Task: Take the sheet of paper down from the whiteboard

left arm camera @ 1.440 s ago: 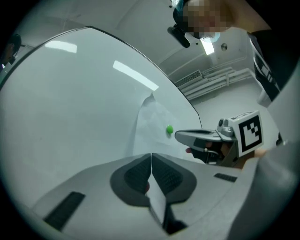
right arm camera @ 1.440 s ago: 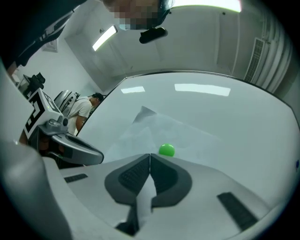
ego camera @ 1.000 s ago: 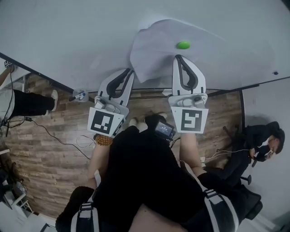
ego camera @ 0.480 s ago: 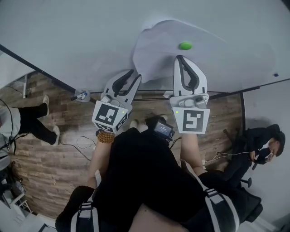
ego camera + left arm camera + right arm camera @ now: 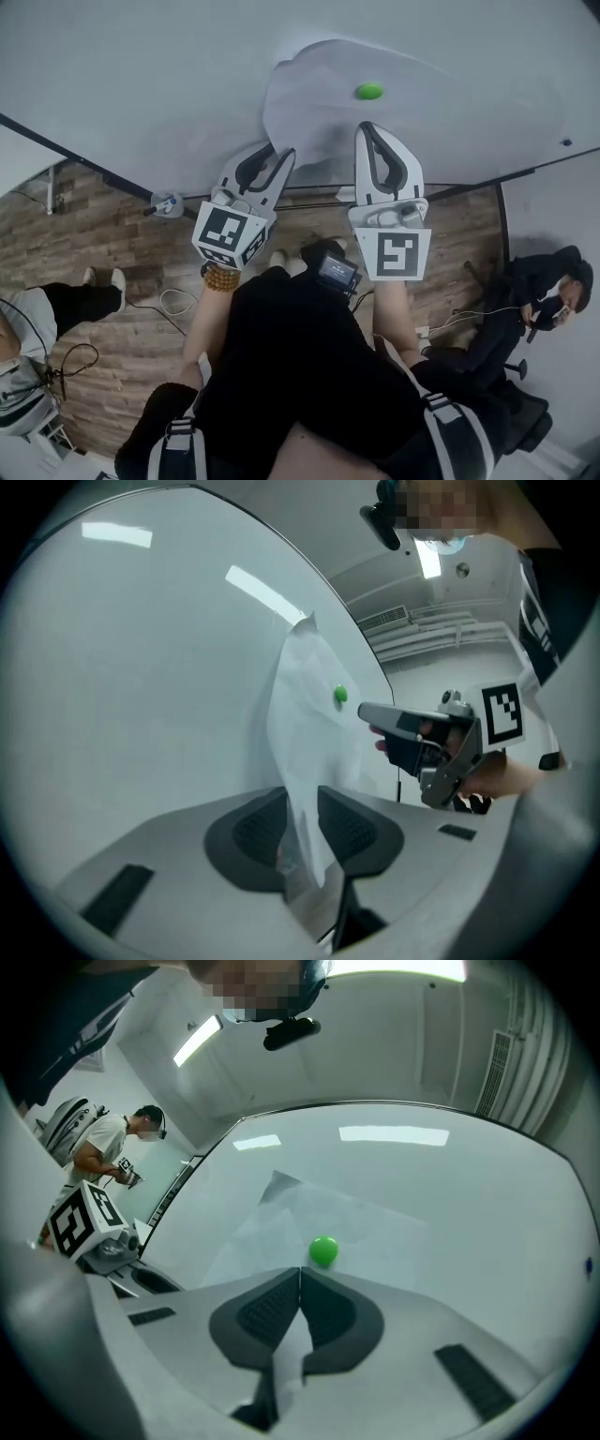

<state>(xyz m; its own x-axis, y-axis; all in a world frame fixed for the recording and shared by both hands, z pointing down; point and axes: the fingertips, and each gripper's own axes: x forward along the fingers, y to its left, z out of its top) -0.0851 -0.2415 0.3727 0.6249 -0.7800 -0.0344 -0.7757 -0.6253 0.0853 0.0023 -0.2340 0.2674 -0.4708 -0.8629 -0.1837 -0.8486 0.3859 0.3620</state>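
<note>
A white sheet of paper point(image 5: 309, 94) hangs on the whiteboard point(image 5: 141, 75), pinned by a green round magnet point(image 5: 368, 91). My right gripper point(image 5: 366, 127) sits just below the magnet point(image 5: 323, 1250) and is shut on the sheet's lower edge; a strip of paper point(image 5: 281, 1222) trails out under its jaws point(image 5: 299, 1271). My left gripper point(image 5: 275, 150) is at the sheet's lower left corner. In the left gripper view the paper point(image 5: 305, 733) hangs loosely between its jaws point(image 5: 302, 799), which stand open and apart from it. The sheet bulges away from the board.
Wooden floor lies below the board, with cables on it. One person point(image 5: 28, 375) is at the lower left and another sits at the right point(image 5: 544, 291). A small blue-and-white object point(image 5: 167, 200) sits by the board's lower frame.
My left gripper has opened its jaws and shifted right and lower, so the sheet's corner now hangs between them. The right gripper has stayed put. The bystander at the left has walked away.
</note>
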